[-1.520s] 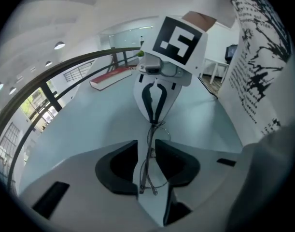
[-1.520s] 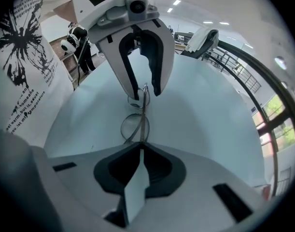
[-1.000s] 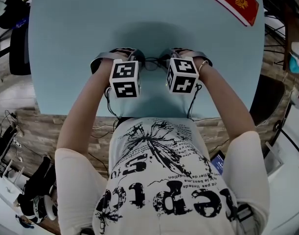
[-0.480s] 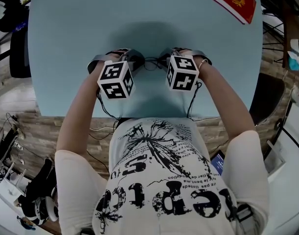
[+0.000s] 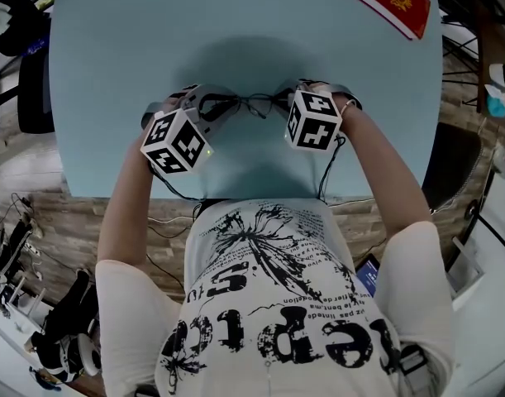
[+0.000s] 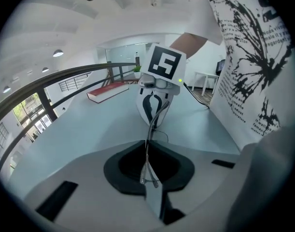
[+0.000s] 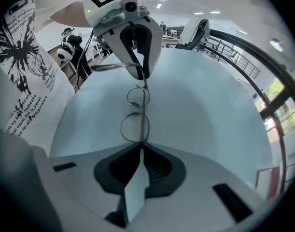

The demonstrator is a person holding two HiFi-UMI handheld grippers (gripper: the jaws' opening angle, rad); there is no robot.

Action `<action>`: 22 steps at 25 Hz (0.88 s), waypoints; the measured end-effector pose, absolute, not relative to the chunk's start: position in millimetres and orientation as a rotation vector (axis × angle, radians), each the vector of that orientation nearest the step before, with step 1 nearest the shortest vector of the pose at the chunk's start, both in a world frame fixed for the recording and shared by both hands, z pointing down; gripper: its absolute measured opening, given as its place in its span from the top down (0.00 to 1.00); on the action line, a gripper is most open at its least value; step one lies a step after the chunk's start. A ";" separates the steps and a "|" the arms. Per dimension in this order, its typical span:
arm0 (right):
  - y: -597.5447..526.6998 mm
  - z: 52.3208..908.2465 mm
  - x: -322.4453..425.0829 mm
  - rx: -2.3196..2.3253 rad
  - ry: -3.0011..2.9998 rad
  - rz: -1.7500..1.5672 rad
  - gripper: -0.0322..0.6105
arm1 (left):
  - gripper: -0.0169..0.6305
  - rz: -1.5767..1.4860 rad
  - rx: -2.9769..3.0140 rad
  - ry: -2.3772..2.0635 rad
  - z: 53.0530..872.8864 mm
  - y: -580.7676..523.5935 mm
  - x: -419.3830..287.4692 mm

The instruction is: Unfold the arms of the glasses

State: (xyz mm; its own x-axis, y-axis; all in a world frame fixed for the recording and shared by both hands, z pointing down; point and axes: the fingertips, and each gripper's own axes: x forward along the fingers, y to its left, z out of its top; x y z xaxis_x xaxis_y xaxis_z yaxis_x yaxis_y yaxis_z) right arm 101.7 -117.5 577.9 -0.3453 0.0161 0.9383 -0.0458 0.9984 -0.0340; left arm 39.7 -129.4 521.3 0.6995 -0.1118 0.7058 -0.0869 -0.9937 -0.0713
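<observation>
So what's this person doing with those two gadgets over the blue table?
A person holds a pair of tongs in each hand and is working on thin wire-rimmed glasses over the pale blue table. The left tongs are clamped on one end of the glasses, seemingly an arm, and the right tongs on the frame by a lens. A red book lies at the far corner.

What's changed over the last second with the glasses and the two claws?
The left gripper swung out to the left and toward the person, tilting, its claw shut on one end of the glasses. The right gripper kept its place, claw shut on the other end; the red booklet is unchanged.
</observation>
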 end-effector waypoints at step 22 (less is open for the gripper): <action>-114.8 577.9 100.7 0.069 -1.840 0.015 0.90 | 0.93 -1.136 -2.914 0.295 508.2 -118.9 -8.9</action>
